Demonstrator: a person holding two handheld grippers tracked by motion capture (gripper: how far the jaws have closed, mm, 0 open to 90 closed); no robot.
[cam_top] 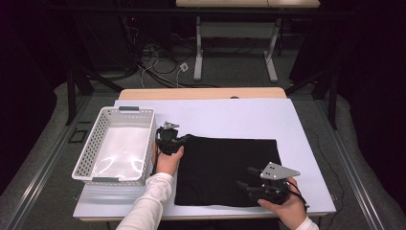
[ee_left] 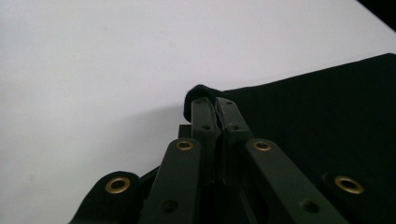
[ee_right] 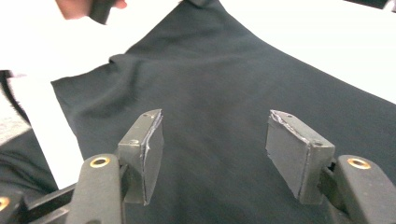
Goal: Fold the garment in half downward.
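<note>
A flat black rectangular cloth [cam_top: 225, 170] lies spread on the white surface [cam_top: 249, 117], its near edge close to the person's side and its left edge just beside a white perforated plastic basket [cam_top: 95, 143]. The left claw [cam_top: 171, 139] sits at the cloth's far left corner; in the left gripper view its jaws are pressed together with a small fold of that corner [ee_left: 198, 93] pinched between the tips, so the corner is lifted slightly off the surface while the rest of the cloth [ee_left: 327, 116] stays flat. The right claw [cam_top: 244, 177] hovers over the near right part of the cloth, held by the person's right hand [cam_top: 287, 206]. In the right gripper view its two jaws stand wide apart with nothing between them, the dark fabric [ee_right: 219, 93] spread beneath and a few soft wrinkles running toward the far edge.
</note>
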